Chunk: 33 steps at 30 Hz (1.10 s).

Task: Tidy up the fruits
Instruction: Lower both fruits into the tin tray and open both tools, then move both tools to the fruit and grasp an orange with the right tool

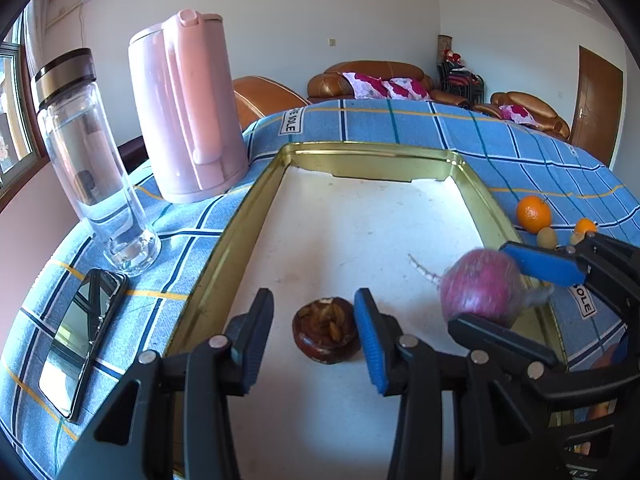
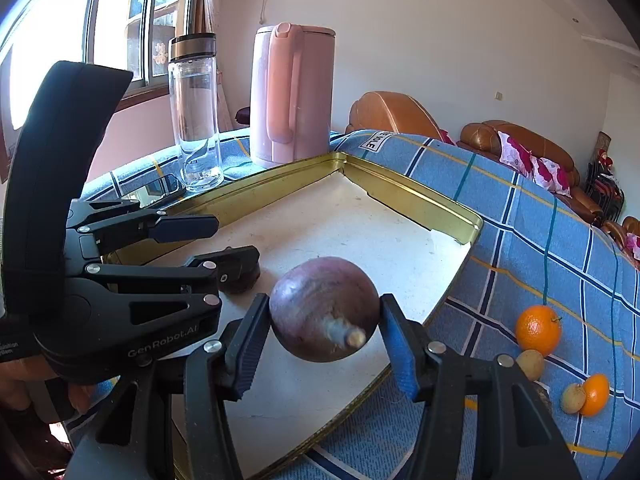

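A gold-rimmed tray (image 1: 256, 200) with a white floor lies on the blue checked cloth; it also shows in the right wrist view (image 2: 400, 188). A dark brown water chestnut (image 1: 326, 334) rests on the tray floor between the fingers of my left gripper (image 1: 314, 332), which is open around it. My right gripper (image 2: 324, 332) is shut on a purple round root (image 2: 324, 314) and holds it over the tray's right side; the root (image 1: 482, 286) and the right gripper (image 1: 508, 292) show blurred in the left wrist view. The left gripper (image 2: 230, 246) also shows in the right wrist view.
A pink kettle (image 1: 186, 108), a glass bottle (image 1: 94, 168) and a phone (image 1: 82, 340) stand left of the tray. Two oranges (image 2: 538, 330) (image 2: 596, 394) and two small yellowish fruits (image 2: 530, 364) (image 2: 573, 398) lie on the cloth right of the tray. Sofas stand behind.
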### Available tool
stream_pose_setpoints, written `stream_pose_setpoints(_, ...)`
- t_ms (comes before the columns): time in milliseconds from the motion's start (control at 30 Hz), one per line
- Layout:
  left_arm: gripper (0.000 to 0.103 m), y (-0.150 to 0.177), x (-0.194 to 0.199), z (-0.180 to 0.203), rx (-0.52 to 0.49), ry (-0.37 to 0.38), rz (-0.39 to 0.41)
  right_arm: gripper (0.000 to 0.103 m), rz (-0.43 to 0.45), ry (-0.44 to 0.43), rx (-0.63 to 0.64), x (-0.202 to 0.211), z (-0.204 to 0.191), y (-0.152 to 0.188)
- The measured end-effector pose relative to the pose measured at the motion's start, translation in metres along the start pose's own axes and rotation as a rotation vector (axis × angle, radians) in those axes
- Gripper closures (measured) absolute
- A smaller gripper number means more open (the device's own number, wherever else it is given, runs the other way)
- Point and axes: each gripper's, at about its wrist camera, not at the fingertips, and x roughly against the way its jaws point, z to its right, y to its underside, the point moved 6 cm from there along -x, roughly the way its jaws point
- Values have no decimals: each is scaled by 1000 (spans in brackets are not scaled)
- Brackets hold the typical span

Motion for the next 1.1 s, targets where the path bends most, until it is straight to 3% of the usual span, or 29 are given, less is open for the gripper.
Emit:
stream_pose_setpoints(200,36,-1,5,-7,27,-17,24,38,20,11,-17,4,3,-1)
stream_pose_setpoints(467,22,-1,12,-9,42,-36,55,33,61,53,-33,11,8,-4)
stream_pose_setpoints(667,5,-2,25,-11,80,-29,116,29,124,62,-53,23,15,-7)
stream_pose_setpoints(867,3,0,36,3,75,-4,145,29,136,130,-28,38,22,1)
stream_pose_setpoints(1100,2,2,52,51,22,77,172,29,162,185,-71,81,48,22)
